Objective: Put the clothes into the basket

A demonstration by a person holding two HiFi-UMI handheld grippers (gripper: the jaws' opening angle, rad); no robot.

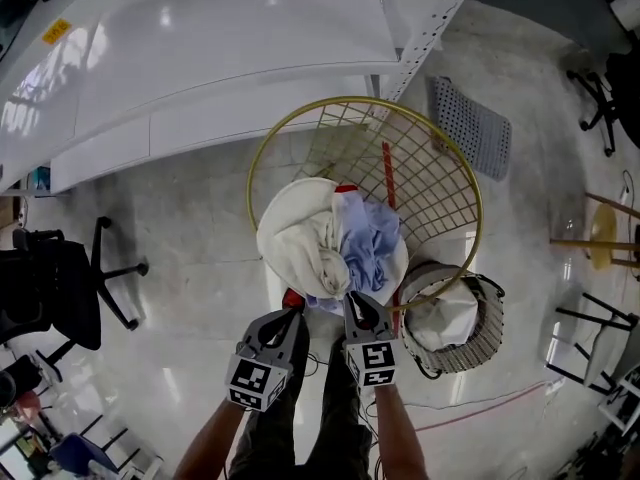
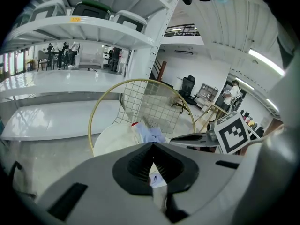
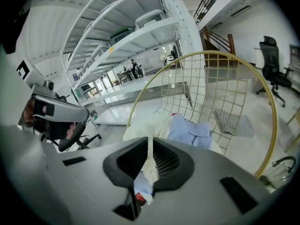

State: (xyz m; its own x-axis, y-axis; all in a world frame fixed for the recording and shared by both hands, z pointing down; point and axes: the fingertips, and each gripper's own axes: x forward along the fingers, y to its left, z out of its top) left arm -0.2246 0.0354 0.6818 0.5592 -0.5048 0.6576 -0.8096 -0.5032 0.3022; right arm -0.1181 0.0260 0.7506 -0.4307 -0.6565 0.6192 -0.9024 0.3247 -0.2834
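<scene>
The left claw (image 1: 293, 315) and right claw (image 1: 358, 305) are both clamping the near edge of the clothes (image 1: 325, 238), which are lying straight ahead inside the rim of the wire basket (image 1: 330, 103).

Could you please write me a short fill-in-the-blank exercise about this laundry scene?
1. The left tongs and the right tongs are both shut on the ____.
2. In the head view, the blue garment lies to the ____ of the cream cloth.
3. The small basket holds ____ fabric.
Missing words: clothes; right; white.
</scene>
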